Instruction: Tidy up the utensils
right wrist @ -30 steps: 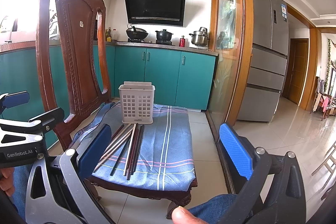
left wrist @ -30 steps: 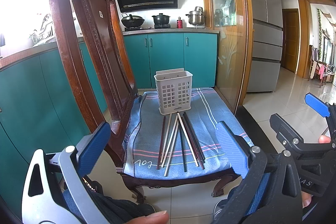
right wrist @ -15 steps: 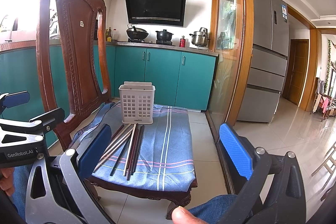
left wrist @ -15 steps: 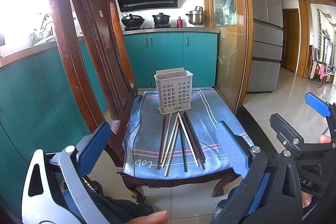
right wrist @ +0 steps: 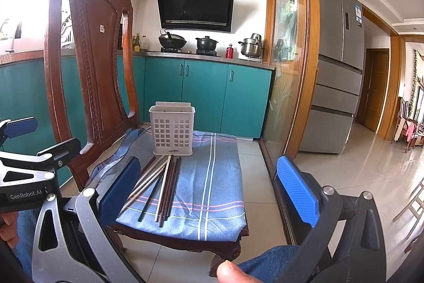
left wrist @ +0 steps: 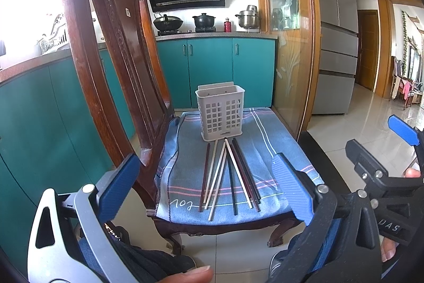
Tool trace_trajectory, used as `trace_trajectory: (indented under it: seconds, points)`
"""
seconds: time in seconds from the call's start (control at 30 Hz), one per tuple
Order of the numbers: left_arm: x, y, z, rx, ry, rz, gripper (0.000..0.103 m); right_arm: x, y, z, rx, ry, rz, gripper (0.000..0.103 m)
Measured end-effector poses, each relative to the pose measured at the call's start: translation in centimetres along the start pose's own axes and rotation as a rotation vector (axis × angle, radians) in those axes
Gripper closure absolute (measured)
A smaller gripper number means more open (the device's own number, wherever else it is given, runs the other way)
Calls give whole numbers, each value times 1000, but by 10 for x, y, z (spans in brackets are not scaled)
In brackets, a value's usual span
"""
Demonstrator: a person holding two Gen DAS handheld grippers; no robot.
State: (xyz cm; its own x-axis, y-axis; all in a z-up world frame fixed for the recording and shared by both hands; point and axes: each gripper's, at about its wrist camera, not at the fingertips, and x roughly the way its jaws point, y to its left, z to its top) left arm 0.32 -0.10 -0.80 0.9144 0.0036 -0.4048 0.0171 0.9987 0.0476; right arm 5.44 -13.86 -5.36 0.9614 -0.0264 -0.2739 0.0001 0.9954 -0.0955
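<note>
Several chopsticks (left wrist: 228,174), dark and pale, lie fanned on a blue striped cloth (left wrist: 267,150) over a wooden chair seat. A white perforated utensil holder (left wrist: 220,113) stands upright just behind them. In the right wrist view the chopsticks (right wrist: 161,184) and the holder (right wrist: 172,131) show left of centre. My left gripper (left wrist: 206,187) is open and empty, held well in front of the chair. My right gripper (right wrist: 209,192) is open and empty, to the right of the left one.
The chair's tall carved back (left wrist: 111,49) rises at the left of the seat. Teal kitchen cabinets (left wrist: 228,70) stand behind, a glass partition (left wrist: 288,44) and a fridge (left wrist: 336,44) to the right. Tiled floor (right wrist: 331,171) spreads on the right.
</note>
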Motion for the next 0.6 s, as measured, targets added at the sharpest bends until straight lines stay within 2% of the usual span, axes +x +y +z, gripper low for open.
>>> trace_trajectory:
  seconds: [0.33, 0.6]
  points:
    - [6, 3, -2, 0, 17, -4, 4, 2, -9, -1, 27, 5, -8, 2]
    - [25, 7, -6, -9, 61, -3, 4, 15, -7, -5, 17, 37, -8, 2]
